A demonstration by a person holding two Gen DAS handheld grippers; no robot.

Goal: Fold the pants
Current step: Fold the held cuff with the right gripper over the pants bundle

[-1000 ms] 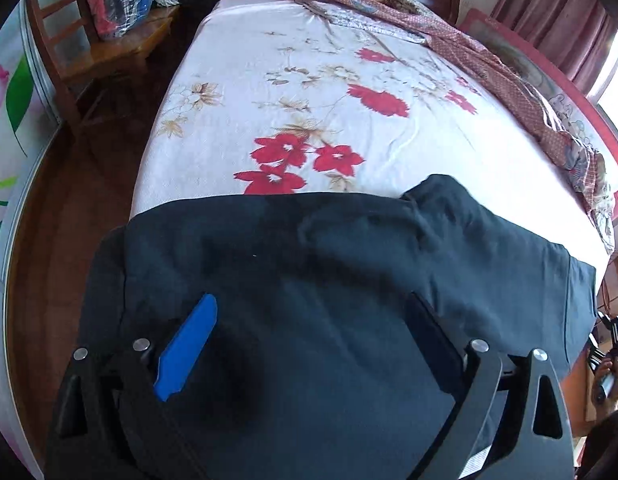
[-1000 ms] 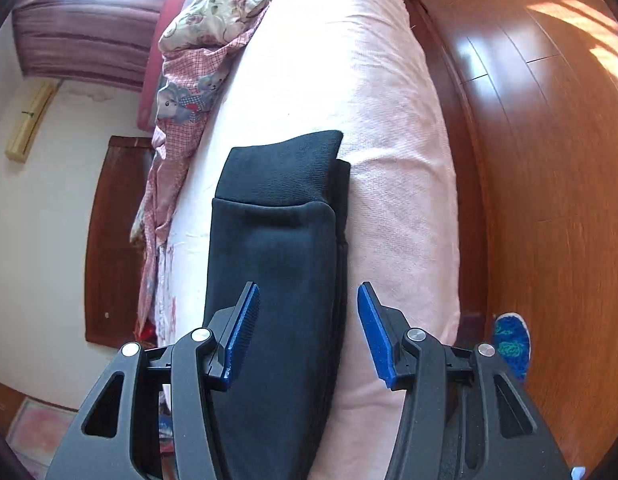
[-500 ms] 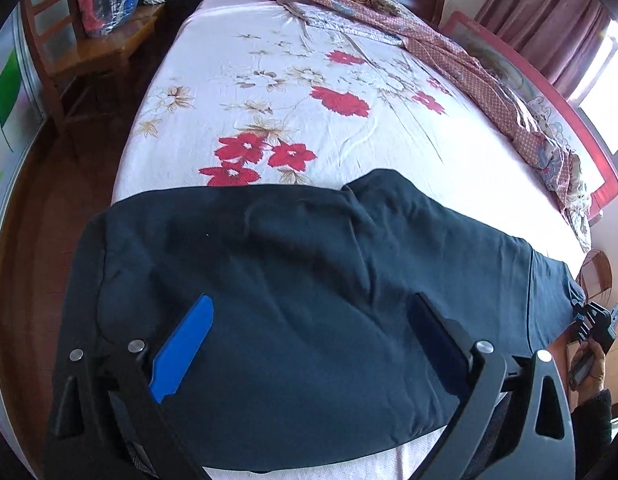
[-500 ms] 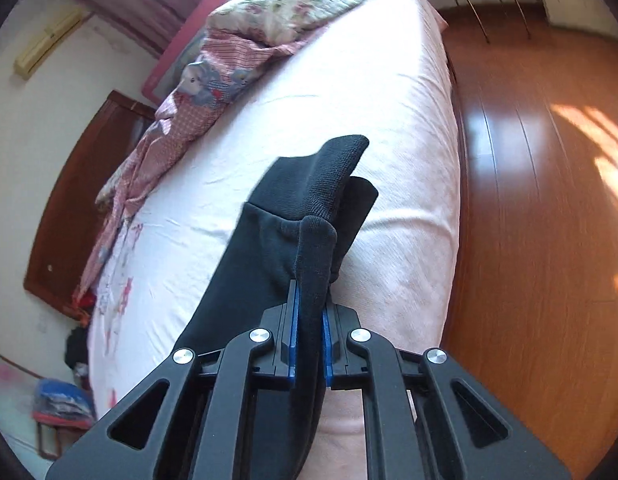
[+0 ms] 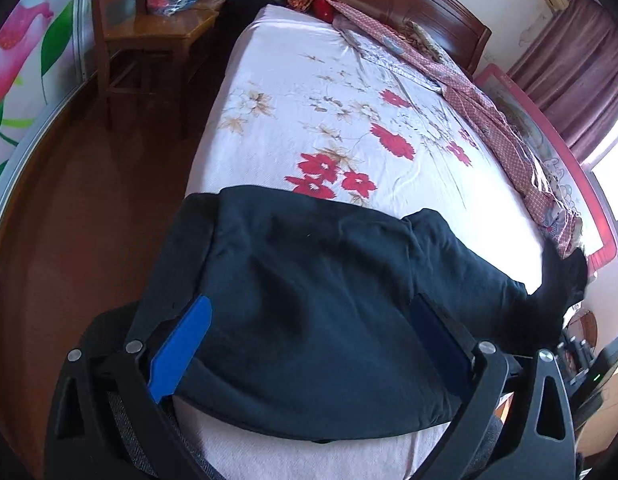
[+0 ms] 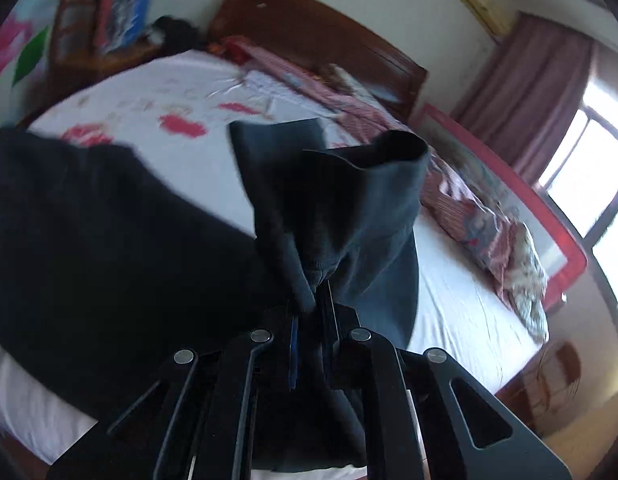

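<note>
Dark navy pants [image 5: 317, 292] lie folded lengthwise across the near end of the bed [image 5: 349, 92]. My left gripper [image 5: 309, 340] is open above the waist end, its jaws wide apart over the cloth, holding nothing. My right gripper [image 6: 313, 312] is shut on the pants' leg cuffs [image 6: 349, 200], which stand lifted above the bed; the rest of the pants [image 6: 89, 240] trails to the left. In the left wrist view the raised cuffs [image 5: 557, 284] show at the far right.
A floral sheet covers the bed. A crumpled pink quilt [image 5: 509, 128] runs along its far side by the headboard [image 5: 389, 4]. A wooden chair [image 5: 149, 28] with bags stands left of the bed. Wooden floor [image 5: 89, 220] surrounds the bed.
My right gripper closed on the leg cuffs and has lifted and swung them up over the bed. My left gripper shifted slightly over the waist end, still open.
</note>
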